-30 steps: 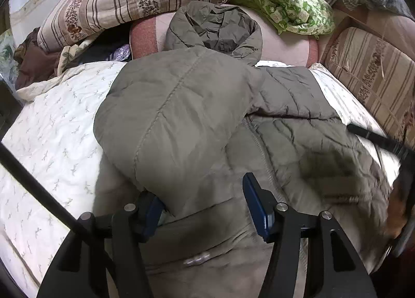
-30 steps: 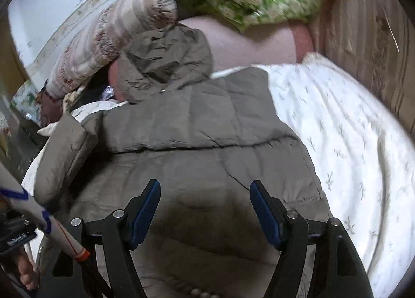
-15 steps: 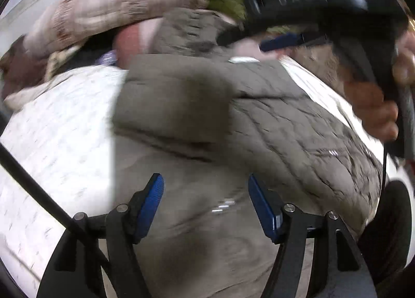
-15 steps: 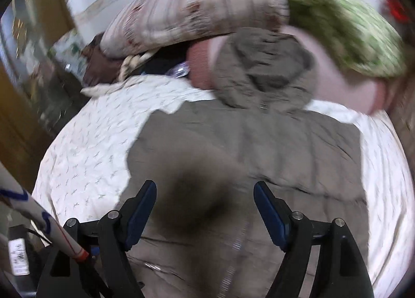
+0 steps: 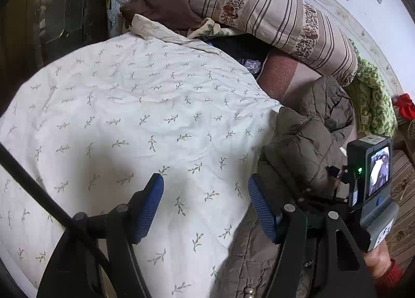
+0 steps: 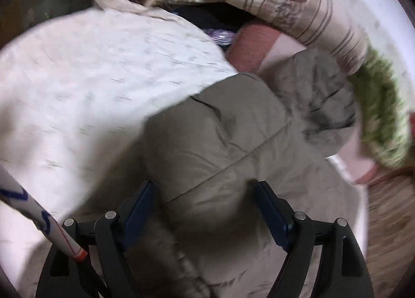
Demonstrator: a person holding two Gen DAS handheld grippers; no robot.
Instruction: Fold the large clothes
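An olive quilted hooded jacket (image 5: 298, 142) lies on the white leaf-print quilt (image 5: 129, 103), its hood (image 5: 329, 101) resting against a pink pillow. My left gripper (image 5: 205, 181) is open over bare quilt just left of the jacket's edge, with nothing between its fingers. In the blurred right wrist view the jacket (image 6: 220, 142) fills the middle, with a folded-over sleeve bulging on top. My right gripper (image 6: 205, 185) hovers above that bulge. Its jaws are closing but still stand wide, and the pads do not press the fabric. The hood (image 6: 311, 85) is at upper right.
A striped floral pillow (image 5: 272, 18) and brown cloth (image 5: 160, 5) are piled at the bed's head, with a green patterned blanket (image 5: 373, 106) and red cloth (image 5: 404, 106) to the right. The other hand-held device's screen (image 5: 373, 176) and a hand (image 5: 378, 259) sit at right.
Both grippers have swept left and rolled. The left one went from over the jacket to over the bare quilt. The right one crossed from the jacket's right side to its left part.
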